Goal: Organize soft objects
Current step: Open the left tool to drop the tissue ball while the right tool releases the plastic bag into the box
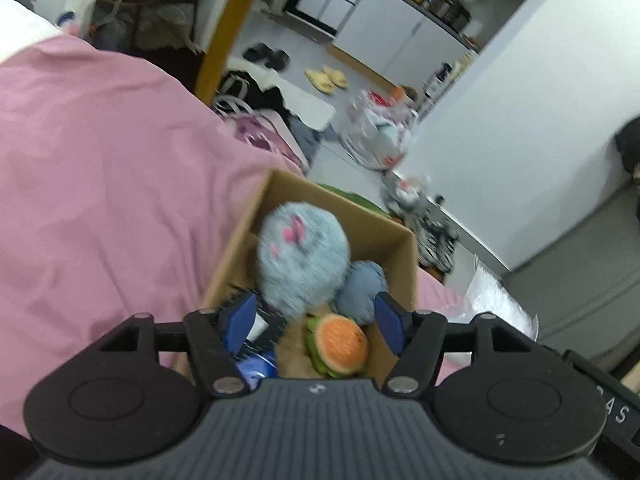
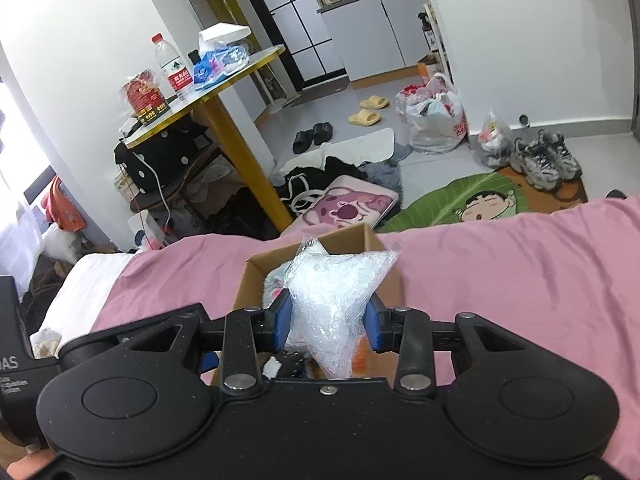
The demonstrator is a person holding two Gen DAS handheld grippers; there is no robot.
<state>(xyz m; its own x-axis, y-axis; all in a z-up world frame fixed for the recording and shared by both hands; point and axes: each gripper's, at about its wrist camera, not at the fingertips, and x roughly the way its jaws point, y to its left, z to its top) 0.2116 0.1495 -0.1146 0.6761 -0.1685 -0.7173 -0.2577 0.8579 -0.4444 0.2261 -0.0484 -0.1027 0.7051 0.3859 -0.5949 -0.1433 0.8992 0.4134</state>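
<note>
On the pink bedsheet [image 1: 100, 184] sits an open brown cardboard box [image 1: 400, 264] holding a fluffy grey-blue plush toy [image 1: 300, 256] and a small orange-and-green plush burger [image 1: 340, 346]. Above the box, we hold the left gripper [image 1: 316, 316] with its jaws apart and nothing between them. Our right gripper [image 2: 328, 322] pinches a clear crinkled star-shaped plastic packet [image 2: 328, 300] over the same box.

Cardboard box [image 1: 400, 258]: 1, on pink bed cover [image 1: 104, 184]. Inside box: 1 big grey-blue plush [image 1: 302, 256], 1 smaller blue plush [image 1: 362, 286], 1 burger toy [image 1: 340, 344]. Clear star-shaped bag [image 2: 328, 300]: 1. Floor: yellow slippers [image 2: 370, 110] x2, black slippers [image 2: 312, 136] x2, sneakers [image 2: 546, 158] x2, plastic bags x2 – big [image 2: 436, 120], small [image 2: 494, 140]. Water bottle [image 2: 172, 64] on tabletop [image 2: 200, 106]: 1.
</note>
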